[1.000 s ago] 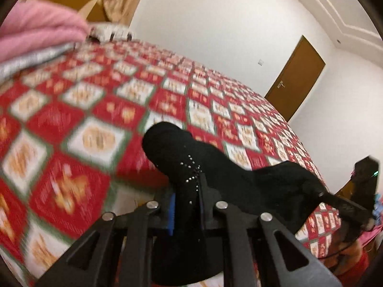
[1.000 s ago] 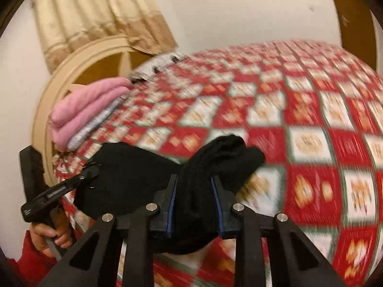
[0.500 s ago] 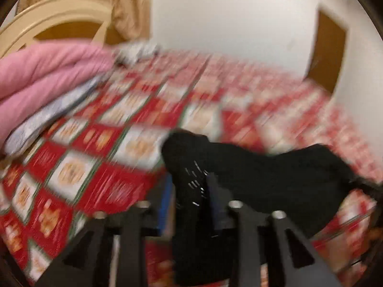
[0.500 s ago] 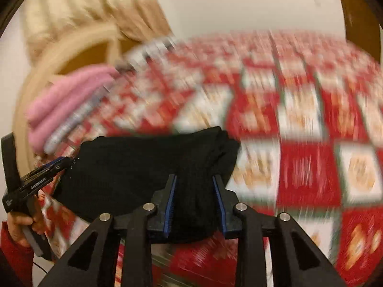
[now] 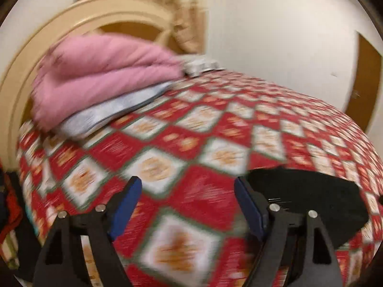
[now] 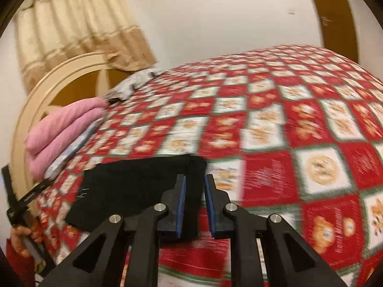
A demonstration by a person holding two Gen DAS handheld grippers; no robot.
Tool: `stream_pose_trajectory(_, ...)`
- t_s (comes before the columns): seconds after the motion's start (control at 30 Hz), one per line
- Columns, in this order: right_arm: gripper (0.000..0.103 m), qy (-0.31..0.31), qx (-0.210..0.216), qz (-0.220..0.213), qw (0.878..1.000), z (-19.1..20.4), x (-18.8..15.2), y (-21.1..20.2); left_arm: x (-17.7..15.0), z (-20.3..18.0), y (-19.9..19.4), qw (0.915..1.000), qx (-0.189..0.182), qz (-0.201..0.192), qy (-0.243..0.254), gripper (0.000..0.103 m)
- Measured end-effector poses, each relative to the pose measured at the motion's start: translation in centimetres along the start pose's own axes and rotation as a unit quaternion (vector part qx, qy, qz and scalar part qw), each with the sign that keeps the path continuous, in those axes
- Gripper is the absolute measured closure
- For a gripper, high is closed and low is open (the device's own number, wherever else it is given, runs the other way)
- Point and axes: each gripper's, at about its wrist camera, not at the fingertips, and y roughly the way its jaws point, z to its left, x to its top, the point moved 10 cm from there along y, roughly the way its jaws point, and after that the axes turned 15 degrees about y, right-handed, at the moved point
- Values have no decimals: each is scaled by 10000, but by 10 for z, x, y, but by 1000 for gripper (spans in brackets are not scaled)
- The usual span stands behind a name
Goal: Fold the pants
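The black pants [image 6: 134, 191] lie folded flat on the bed's red patchwork quilt [image 6: 275, 124]. The left gripper [image 5: 186, 205] has just been opening, jaws wide, nothing between them. The right gripper [image 6: 193, 205] has just been closing, narrow but released, beside the pants' edge.

place: home bedroom | cues: bed with checked quilt [image 6: 275, 124], arched headboard [image 5: 71, 19], curtain [image 6: 79, 26]
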Motion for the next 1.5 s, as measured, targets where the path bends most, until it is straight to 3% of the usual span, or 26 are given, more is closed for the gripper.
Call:
stream_pose_trajectory(0.1,86,-567,111,130,9982,42,-11,14,15,-63,1,9971,-362,-241,621,22)
stream_pose_trajectory(0.2,86,-686,-225,434,9964,44,-30,42,6,-98,23,9953,-471,10,845,22)
stream_pose_trajectory(0.3,86,-392,-523,882,9940,22,-50,79,-17,-110,43,9946,-466,485,786,22)
stream_pose_trajectory(0.37,86,-715,-505,454,9951,21,-49,82,-30,-109,51,9943,-389,650,745,21)
stream_pose_trajectory(0.5,85,-1082,-786,333,9905,25,-53,84,-38,-103,52,9952,-472,684,509,17)
stream_pose_trajectory(0.7,84,-1177,-859,270,9890,27,-54,81,-39,-104,49,9960,-201,661,574,12)
stream_pose_trajectory(0.83,71,-1359,-998,323,9851,32,-57,76,-41,-104,41,9964,-163,676,491,12)
stream_pose_trajectory(0.9,47,-1135,-929,296,9887,39,-63,61,-43,-105,30,9965,-185,659,471,12)
stream_pose_trajectory(0.93,28,-1025,-856,283,9906,42,-65,56,-43,-106,27,9966,-189,638,477,12)
stream_pose_trajectory(0.97,20,-877,-751,267,9930,47,-70,47,-43,-107,22,9968,-187,605,498,12)
stream_pose_trajectory(1.13,20,-724,-615,248,9952,63,-93,21,-48,-113,1,9972,-226,510,498,12)
stream_pose_trajectory(1.33,20,-205,-671,369,9969,48,-111,-1,-57,-114,-22,9961,-67,465,749,12)
stream_pose_trajectory(1.5,20,159,-452,175,9987,48,-117,-36,-58,-110,-63,9970,57,138,761,2)
